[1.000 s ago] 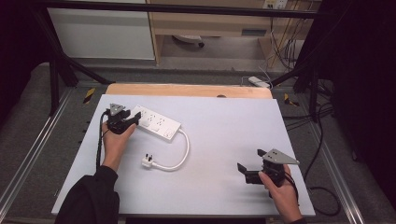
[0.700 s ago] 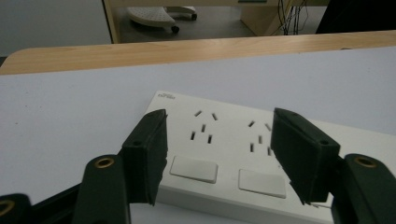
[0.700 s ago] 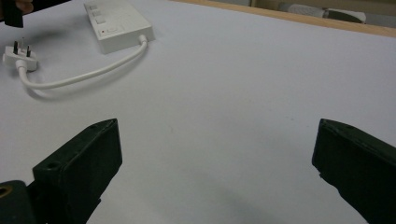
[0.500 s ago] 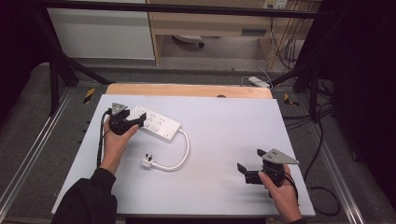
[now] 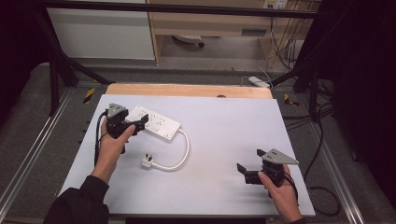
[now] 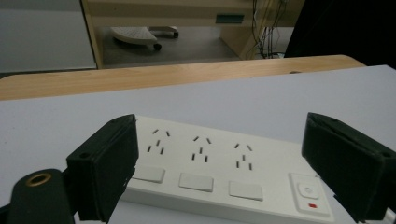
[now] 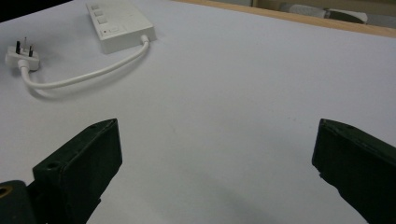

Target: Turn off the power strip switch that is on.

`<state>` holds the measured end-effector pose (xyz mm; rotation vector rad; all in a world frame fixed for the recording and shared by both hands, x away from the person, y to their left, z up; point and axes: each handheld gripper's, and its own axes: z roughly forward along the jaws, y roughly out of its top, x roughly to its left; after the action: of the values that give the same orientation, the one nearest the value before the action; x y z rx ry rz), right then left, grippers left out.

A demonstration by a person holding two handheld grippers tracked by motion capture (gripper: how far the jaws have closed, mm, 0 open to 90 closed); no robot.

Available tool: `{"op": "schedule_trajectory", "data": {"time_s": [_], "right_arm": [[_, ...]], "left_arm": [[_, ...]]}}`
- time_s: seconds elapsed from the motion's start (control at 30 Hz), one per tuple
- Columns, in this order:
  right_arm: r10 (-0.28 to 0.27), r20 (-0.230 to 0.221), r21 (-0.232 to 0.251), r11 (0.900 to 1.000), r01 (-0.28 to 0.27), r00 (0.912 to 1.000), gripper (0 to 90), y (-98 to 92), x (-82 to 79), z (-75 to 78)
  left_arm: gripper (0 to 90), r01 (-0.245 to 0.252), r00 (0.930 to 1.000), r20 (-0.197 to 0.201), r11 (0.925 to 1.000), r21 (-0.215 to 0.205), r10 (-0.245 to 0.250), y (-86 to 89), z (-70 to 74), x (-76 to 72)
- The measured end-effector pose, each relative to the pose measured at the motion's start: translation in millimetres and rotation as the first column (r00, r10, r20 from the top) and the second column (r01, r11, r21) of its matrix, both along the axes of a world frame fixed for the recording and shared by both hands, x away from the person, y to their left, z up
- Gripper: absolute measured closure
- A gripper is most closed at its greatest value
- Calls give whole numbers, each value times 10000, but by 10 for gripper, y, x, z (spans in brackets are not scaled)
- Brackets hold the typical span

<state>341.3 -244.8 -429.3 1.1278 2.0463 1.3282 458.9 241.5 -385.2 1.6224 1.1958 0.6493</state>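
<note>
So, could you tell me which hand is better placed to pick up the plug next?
Left, probably. The left gripper is at the power strip, jaws just opened, near the plug. The right gripper sits farther away across the table.

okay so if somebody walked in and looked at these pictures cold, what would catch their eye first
Most likely the white power strip lying at the far left of the pale grey table, its cord looping toward the person and ending in a plug with its pins up. The left gripper sits right at the strip's left end, jaws spread wide and just opened, pads clear of it. The right gripper waits open over bare table at the near right.
</note>
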Motion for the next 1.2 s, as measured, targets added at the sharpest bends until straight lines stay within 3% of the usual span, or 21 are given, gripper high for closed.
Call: {"op": "schedule_trajectory", "data": {"time_s": [0.27, 0.6, 0.97, 1.2], "right_arm": [[1, -10, -21, 10000, -1, 10000, 20, -5, 0, 0], [-3, -5, -14, 10000, 3, 10000, 20, -7, 3, -2], [2, 1, -98, 10000, -2, 10000, 21, -8, 7, -7], [-16, 7, -119, 9999, 16, 10000, 20, -12, 5, -8]], "left_arm": [[103, 98, 9997, 203, 9998, -181, -95, 51, 121, -192], [98, 281, 9987, 429, 9990, -339, -266, 156, 133, -505], [99, 425, 9981, 468, 9976, -549, -400, 227, -19, -916], [102, 717, 9965, 458, 9965, -426, -697, 231, -140, -1137]]}}
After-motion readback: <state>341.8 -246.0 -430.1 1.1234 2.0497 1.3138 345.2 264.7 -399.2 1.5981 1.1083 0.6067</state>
